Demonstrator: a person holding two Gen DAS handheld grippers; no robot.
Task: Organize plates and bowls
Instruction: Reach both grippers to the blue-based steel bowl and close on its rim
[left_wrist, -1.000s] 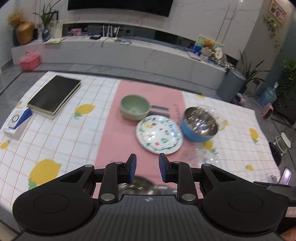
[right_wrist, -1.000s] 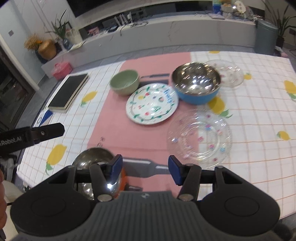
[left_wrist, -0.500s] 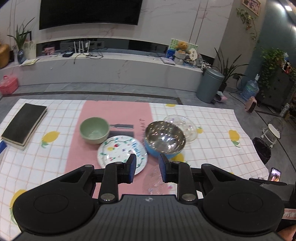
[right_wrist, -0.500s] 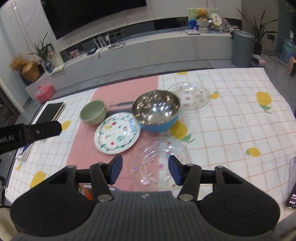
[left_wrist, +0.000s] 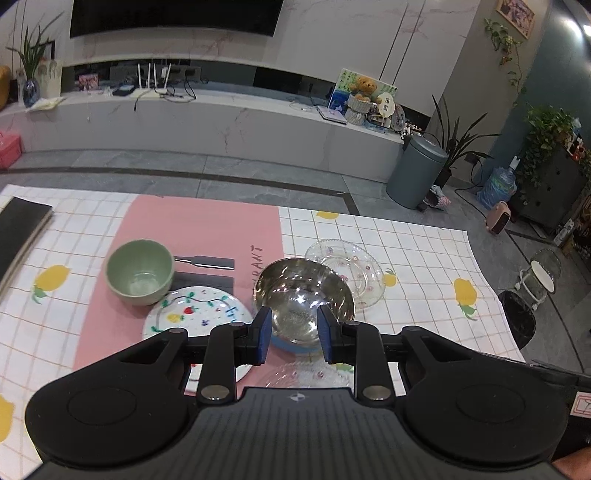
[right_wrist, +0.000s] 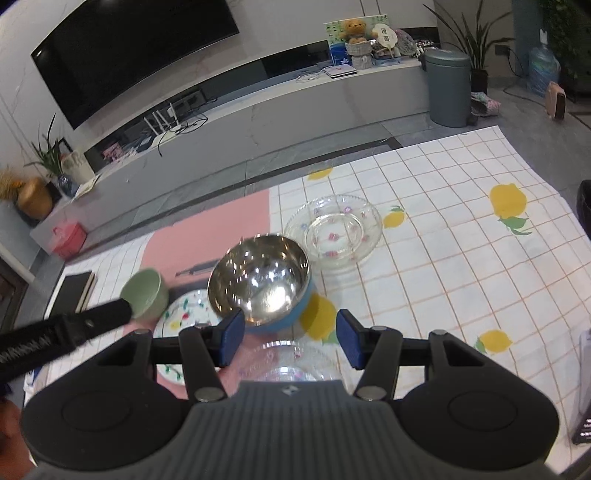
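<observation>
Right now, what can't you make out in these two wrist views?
- Near glass plate: mostly hidden by the right gripper body in the right view.
- Painted plate: near edge covered by the left gripper in the left view.
- Black book: cut off by the left edge.
- Green bowl: blurred in the right view.

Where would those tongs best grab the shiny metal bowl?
Probably by its rim. The metal bowl sits upright and open, its blue round wall too wide and curved to span. Come from above at the near edge, one pad inside and one outside; the far side crowds the glass plate.
</observation>
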